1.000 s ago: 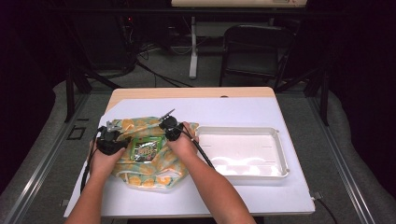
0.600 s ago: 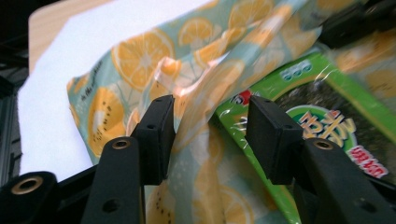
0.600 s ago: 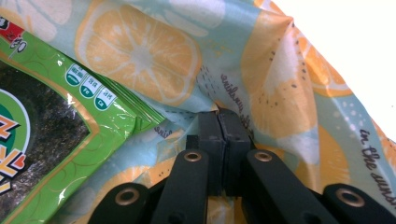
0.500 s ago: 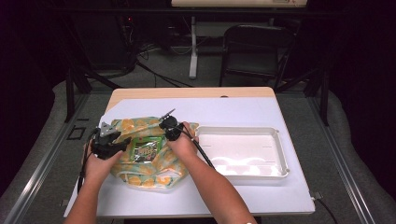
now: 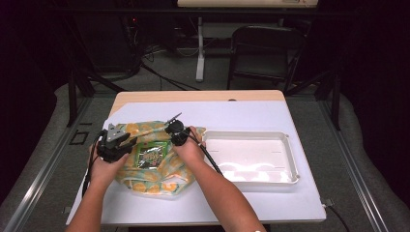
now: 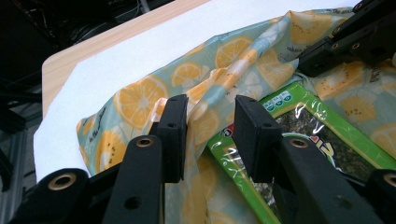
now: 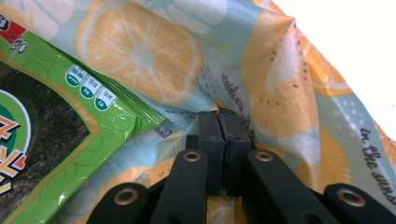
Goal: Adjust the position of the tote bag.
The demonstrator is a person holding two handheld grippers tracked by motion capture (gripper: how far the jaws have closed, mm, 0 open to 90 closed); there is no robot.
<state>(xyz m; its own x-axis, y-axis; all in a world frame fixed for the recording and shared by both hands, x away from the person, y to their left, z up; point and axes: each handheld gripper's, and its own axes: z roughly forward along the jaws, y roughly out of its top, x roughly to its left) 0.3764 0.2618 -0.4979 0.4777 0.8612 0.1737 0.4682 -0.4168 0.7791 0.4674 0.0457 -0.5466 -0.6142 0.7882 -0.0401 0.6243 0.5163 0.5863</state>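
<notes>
A bag printed with lemons (image 5: 162, 176) lies crumpled on the white table cover, with a green seaweed packet (image 5: 151, 154) resting in its middle. My left gripper (image 5: 127, 140) hovers at the bag's left side. In the left gripper view its jaws (image 6: 210, 105) stand apart and have just been closing, with a raised fold of the bag (image 6: 140, 98) between them, beside the packet (image 6: 317, 126). My right gripper (image 5: 170, 129) is at the bag's far edge. The right gripper view shows it (image 7: 218, 114) shut on a pinch of the bag (image 7: 140, 46), next to the packet (image 7: 46, 126).
A white empty tray (image 5: 290, 159) sits to the right of the bag. The table's wooden far edge (image 5: 198, 95) shows beyond the white cover. A dark chair (image 5: 263, 53) and stands are on the floor behind the table.
My left gripper has shifted and risen slightly over the bag's left side. The right hand has kept its hold and stayed put.
</notes>
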